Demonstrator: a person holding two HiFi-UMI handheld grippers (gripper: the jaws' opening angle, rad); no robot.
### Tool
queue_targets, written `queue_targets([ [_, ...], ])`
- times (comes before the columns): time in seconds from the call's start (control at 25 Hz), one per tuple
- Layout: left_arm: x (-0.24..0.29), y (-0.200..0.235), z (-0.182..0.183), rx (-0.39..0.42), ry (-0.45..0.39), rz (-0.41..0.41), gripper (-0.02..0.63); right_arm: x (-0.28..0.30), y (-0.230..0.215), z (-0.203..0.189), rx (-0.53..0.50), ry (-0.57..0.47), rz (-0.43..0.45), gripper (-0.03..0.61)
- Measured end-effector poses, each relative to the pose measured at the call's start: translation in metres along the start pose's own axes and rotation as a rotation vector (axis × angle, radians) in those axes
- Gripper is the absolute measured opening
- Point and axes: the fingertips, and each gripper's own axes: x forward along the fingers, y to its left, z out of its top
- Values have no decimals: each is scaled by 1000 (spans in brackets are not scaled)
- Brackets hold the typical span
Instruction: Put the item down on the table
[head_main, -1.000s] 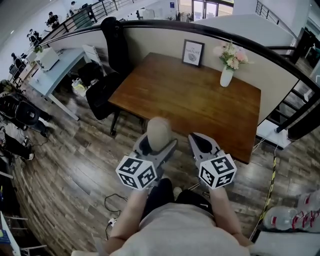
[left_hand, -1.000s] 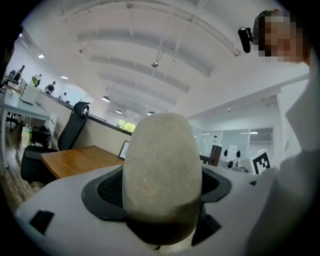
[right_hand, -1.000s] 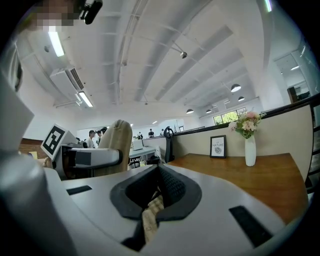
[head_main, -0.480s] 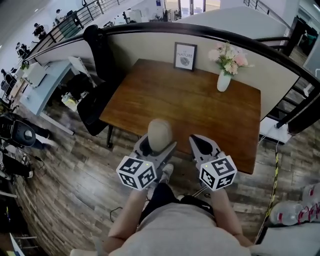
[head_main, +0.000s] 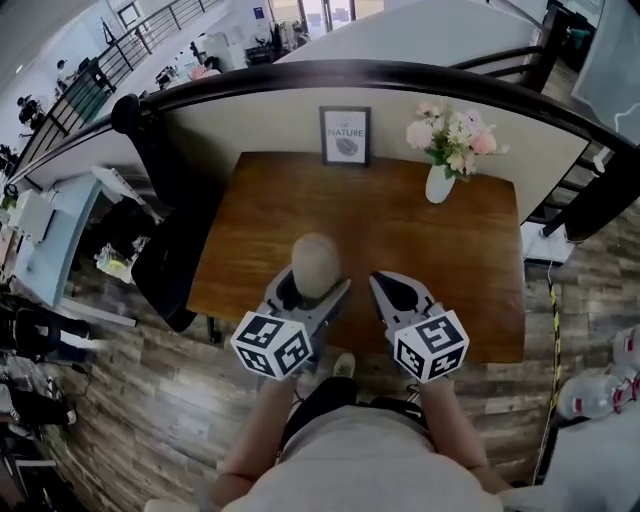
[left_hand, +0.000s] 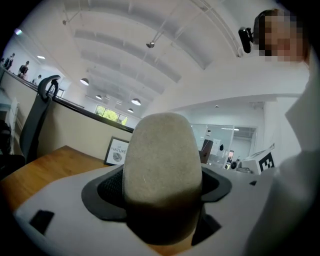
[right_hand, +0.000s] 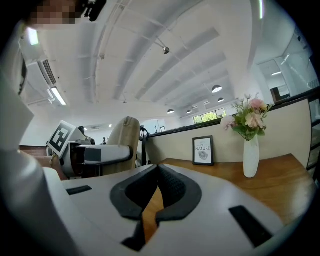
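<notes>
A beige, egg-shaped item (head_main: 315, 260) stands upright between the jaws of my left gripper (head_main: 313, 290), which is shut on its lower half. In the left gripper view the item (left_hand: 161, 165) fills the middle, pressed by both dark pads. It hangs above the near part of the brown wooden table (head_main: 400, 235). Just to its right is my right gripper (head_main: 396, 284), also over the table's near edge. Its jaws (right_hand: 156, 195) are shut with nothing in them. The right gripper view also shows the item (right_hand: 127, 137) to its left.
At the table's far edge stand a framed print (head_main: 345, 135) and a white vase with flowers (head_main: 437, 183), against a low wall with a black rail (head_main: 400, 75). A black chair (head_main: 160, 265) sits at the table's left side. Plastic bottles (head_main: 600, 390) lie on the floor at right.
Both grippers have moved forward from over the floor to over the table's near edge. The table now lies square ahead. The left gripper still holds the item.
</notes>
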Motion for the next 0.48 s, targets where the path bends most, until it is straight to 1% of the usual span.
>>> queue_targets([
  [0.12,17,23,8,1,11,-46,411,21,-13,4,0,-1,-55,9],
  [0.24,34,42,8,-2,41,-90,411,38,-25,8,3,-6,-111,9],
  [0.48,57,59,8,0,79,-158,411,55,-42,12,7,-10,-193,9],
])
